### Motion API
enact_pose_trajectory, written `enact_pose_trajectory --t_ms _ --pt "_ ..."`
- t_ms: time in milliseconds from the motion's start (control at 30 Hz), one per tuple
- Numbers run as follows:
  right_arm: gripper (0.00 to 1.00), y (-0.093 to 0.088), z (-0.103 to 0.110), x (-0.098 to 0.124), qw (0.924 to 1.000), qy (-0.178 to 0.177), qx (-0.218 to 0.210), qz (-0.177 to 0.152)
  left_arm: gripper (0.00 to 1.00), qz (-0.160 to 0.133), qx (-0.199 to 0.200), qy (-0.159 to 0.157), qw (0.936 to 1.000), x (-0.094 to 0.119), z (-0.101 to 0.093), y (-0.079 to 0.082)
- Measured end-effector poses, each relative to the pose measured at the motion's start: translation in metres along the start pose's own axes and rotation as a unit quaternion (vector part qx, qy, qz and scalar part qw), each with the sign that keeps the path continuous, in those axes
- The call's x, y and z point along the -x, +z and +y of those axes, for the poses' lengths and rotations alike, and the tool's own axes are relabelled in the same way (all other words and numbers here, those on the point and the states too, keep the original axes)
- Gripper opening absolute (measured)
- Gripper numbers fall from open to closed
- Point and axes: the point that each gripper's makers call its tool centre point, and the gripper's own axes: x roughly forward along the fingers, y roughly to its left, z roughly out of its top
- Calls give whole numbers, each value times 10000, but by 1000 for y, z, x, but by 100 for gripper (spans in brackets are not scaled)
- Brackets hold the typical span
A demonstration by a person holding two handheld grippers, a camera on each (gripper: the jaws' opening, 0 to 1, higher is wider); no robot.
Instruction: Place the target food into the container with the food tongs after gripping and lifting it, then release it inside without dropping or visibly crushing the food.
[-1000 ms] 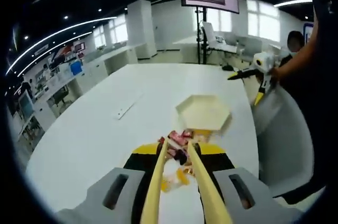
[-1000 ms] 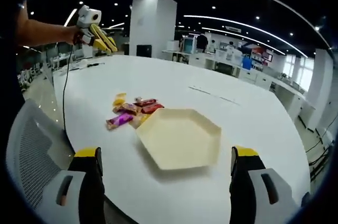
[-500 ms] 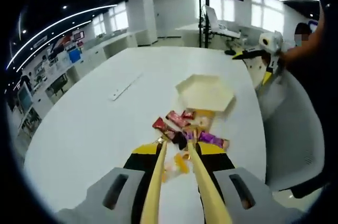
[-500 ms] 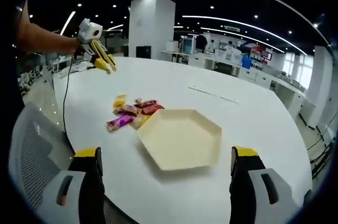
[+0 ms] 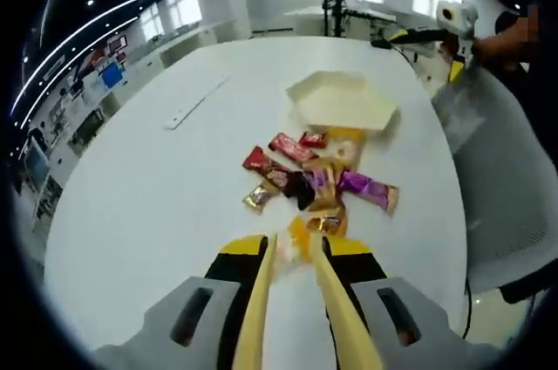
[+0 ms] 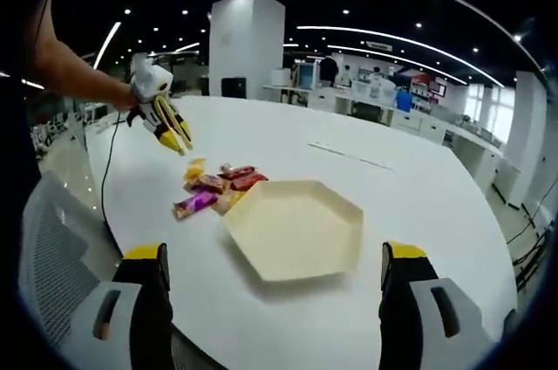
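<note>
Several wrapped snacks (image 5: 305, 180) lie in a loose pile on the white table (image 5: 148, 187), just short of a cream hexagonal container (image 5: 342, 99). My left gripper (image 5: 295, 250) is shut on yellow food tongs (image 5: 261, 300), whose tips stand slightly apart over a yellow packet (image 5: 297, 243) at the pile's near edge. From the right gripper view, a hand holds that left gripper (image 6: 162, 119) above and left of the snacks (image 6: 214, 188). My right gripper (image 6: 275, 258) is wide open and holds nothing, with the empty container (image 6: 292, 227) lying beyond its jaws.
A grey mesh chair (image 6: 52, 256) stands at the table's edge near the snacks. A flat white strip (image 5: 193, 104) lies farther out on the table. The right gripper (image 5: 449, 19) shows at the far table edge. Desks and monitors fill the room behind.
The left gripper with the tongs has come down and closer to the snack pile, tips now at the yellow packet. The right gripper has stayed put and open.
</note>
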Motion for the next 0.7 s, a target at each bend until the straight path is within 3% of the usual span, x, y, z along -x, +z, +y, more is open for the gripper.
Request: enact_pose_trajectory --t_ms 400,700 --pt "99 -1 0 0 10000 -15 5 22 22 319 -59 241 9992 -28 3 -12" --pt "99 -3 -1 0 10000 -11 -8 51 22 461 -43 153 9988 -40 2 -16"
